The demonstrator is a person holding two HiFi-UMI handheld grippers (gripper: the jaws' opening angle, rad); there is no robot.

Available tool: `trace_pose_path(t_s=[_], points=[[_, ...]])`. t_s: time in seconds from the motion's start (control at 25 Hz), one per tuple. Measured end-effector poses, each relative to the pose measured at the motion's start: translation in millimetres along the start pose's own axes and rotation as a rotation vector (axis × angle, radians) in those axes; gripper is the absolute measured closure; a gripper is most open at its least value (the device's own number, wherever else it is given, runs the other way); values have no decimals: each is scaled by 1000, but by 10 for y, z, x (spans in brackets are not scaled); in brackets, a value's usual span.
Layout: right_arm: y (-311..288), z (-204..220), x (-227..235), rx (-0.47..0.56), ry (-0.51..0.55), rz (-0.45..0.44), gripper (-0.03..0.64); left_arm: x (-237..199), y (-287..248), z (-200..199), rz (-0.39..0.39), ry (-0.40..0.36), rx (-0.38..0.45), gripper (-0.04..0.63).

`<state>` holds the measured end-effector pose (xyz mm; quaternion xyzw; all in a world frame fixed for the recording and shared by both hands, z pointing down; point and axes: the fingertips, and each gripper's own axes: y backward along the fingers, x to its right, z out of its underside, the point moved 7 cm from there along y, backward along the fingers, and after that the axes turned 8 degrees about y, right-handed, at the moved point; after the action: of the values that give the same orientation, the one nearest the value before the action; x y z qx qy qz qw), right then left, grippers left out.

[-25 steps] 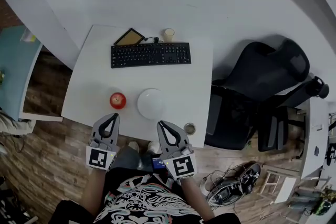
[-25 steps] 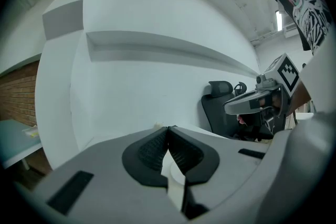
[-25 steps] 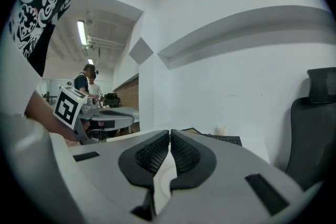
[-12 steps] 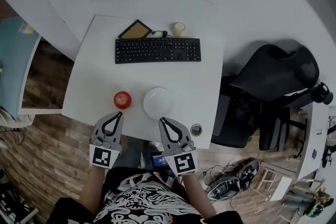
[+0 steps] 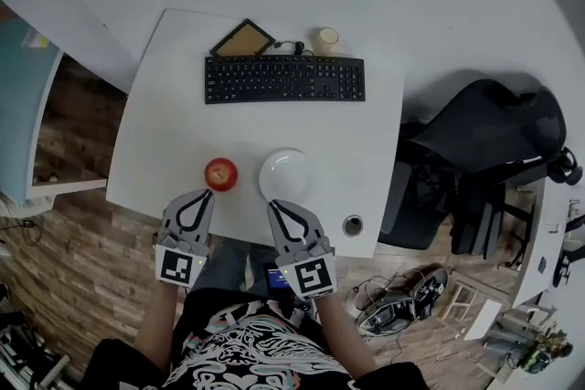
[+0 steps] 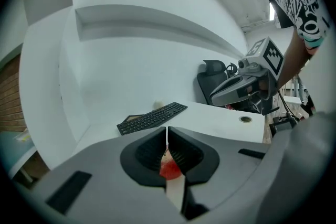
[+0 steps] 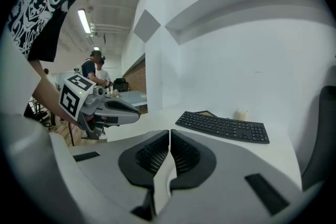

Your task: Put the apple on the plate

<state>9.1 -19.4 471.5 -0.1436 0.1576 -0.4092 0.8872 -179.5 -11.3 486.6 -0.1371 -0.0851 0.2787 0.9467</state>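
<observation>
A red apple sits on the white desk near its front edge, and a white plate lies just right of it, apart from it. My left gripper is shut and empty, with its tips close in front of the apple. Through the left gripper's closed jaws the apple shows as a red patch behind them. My right gripper is shut and empty, just in front of the plate's near rim. The right gripper view shows the closed right gripper and, to its left, the left gripper.
A black keyboard lies across the back of the desk, with a brown pad and a small cup behind it. A round cable hole is at the desk's front right. A black office chair stands to the right.
Both grippers have moved forward and down to the desk's front edge, toward the apple and the plate. The jaws stayed shut. The head view has shifted, so the desk sits lower in the picture.
</observation>
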Motion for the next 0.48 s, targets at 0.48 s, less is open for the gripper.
trace_pose_path(t_s=[0.48], points=[[-575,244,-176,-97,40,-102,584,-290,-132,479,155,55,-82,563]])
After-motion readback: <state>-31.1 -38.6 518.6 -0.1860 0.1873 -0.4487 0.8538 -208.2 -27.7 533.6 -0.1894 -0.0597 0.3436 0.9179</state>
